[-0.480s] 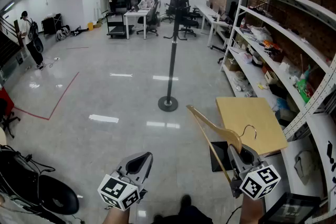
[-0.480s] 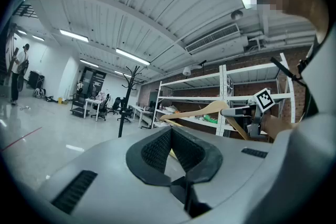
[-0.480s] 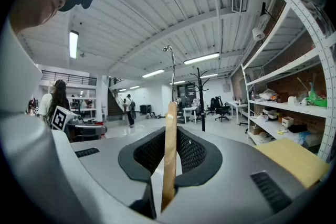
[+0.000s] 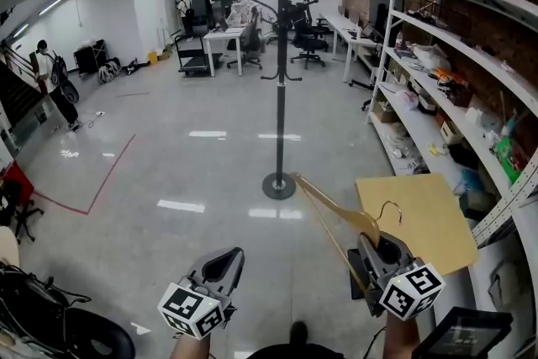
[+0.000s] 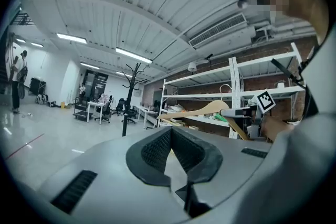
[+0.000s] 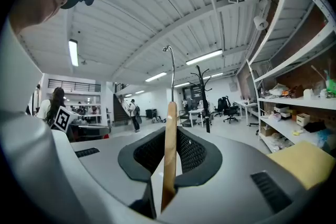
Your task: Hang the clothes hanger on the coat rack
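The black coat rack [image 4: 280, 71] stands upright on the grey floor ahead, its round base [image 4: 278, 185] just past the hanger's far tip. My right gripper [image 4: 380, 256] is shut on the wooden clothes hanger [image 4: 332, 210], whose metal hook [image 4: 388, 210] points up and right. In the right gripper view the hanger's bar [image 6: 169, 155] runs up between the jaws, with the rack [image 6: 206, 97] far behind. My left gripper [image 4: 220, 265] is held low at the left, shut and empty. The left gripper view shows the hanger [image 5: 202, 109] to the right and the rack [image 5: 131, 97] distant.
White metal shelving [image 4: 437, 88] full of clutter lines the right side, with a tan board [image 4: 420, 219] lying at its foot. Desks and office chairs [image 4: 235, 34] fill the back. A person [image 4: 55, 80] stands far left. Black gear [image 4: 50, 324] sits at lower left.
The view has shifted forward: the coat rack now stands nearer and more central. The right gripper with the hanger sits slightly higher and left in view. The left gripper has hardly moved.
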Available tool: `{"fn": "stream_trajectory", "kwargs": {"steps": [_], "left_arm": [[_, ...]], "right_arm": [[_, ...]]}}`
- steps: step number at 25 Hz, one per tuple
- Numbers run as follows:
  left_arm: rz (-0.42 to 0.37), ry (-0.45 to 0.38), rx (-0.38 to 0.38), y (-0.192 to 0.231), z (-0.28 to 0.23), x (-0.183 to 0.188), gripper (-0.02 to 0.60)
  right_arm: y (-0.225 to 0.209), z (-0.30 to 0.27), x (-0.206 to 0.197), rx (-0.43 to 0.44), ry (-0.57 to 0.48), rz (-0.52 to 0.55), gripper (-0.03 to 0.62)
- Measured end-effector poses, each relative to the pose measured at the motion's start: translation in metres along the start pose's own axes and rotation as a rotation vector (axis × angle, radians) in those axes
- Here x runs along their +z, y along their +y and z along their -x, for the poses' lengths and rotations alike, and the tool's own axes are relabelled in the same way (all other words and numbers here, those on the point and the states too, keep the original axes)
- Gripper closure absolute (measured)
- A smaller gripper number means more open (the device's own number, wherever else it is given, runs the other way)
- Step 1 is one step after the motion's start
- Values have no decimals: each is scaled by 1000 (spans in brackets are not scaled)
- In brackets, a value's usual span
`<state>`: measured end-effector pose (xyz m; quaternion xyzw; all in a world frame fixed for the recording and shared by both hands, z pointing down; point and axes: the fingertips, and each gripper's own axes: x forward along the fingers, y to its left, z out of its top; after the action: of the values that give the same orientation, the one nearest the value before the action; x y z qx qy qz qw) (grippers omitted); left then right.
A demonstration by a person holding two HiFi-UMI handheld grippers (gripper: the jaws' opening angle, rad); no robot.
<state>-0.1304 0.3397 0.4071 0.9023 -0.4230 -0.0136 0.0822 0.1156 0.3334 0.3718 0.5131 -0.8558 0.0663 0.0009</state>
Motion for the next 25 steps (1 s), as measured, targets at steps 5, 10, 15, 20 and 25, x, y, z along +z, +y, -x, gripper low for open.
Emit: {"fn": "stream_trajectory", "kwargs": {"steps": [5, 10, 15, 20, 25], "left_arm": [[-20, 9, 4, 6, -61, 10, 581], [-26, 9, 18, 23, -117, 13, 581], [-17, 25, 17, 46, -157, 15, 581], [-12, 22, -7, 95, -210, 18, 581], [9, -2, -26, 161, -253, 32, 581]], "right_arm": [[-47, -37, 16, 42, -19, 1, 539], [-94, -74, 21, 54, -16, 8, 539], [-123, -115, 24, 62, -12, -7, 539], [-150, -179, 25, 49, -2, -5, 539], [-159, -248, 37, 35, 1, 14, 539]]}}
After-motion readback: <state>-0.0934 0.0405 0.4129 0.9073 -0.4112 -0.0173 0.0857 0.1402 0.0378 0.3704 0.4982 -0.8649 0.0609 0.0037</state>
